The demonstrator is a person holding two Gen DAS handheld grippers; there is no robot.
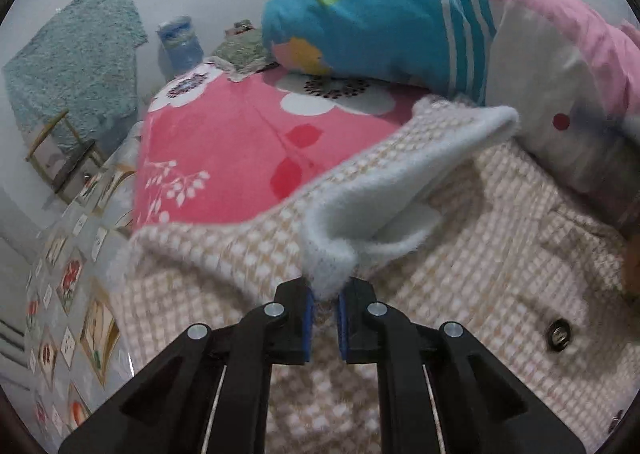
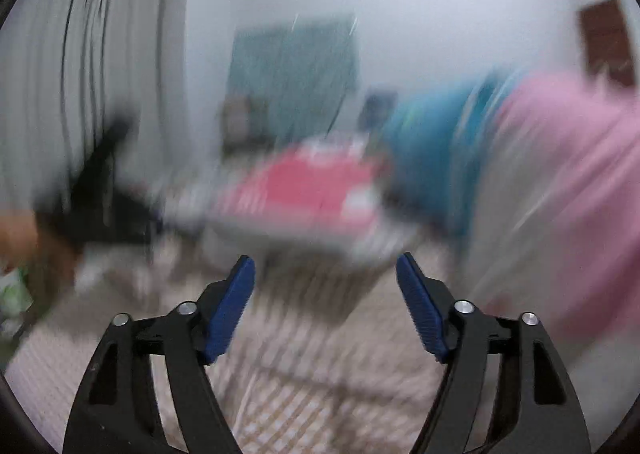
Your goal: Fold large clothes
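While my left claw [image 1: 325, 300] pinches the checked coat's [image 1: 460, 254] fleecy edge, lifting it to fold across the bed [image 1: 224, 142], my right claw [image 2: 325, 274] hangs apart, holding nothing.

Checked coat [image 1: 460, 254] — woven cloth in beige and white, showing a fuzzy, matt white fleece lining [image 1: 384, 190] and a glossy dark button [image 1: 559, 334]. Pink flowered blanket [image 1: 240, 150] is looking soft and matt, the blue pillow [image 1: 380, 18] smooth printed cotton, the teal towel [image 1: 76, 62] rough and looped. Left gripper [image 1: 325, 318] — matt black plastic fingers carrying shiny metal pins and ribbed blue rubbery pads [image 2: 232, 310].
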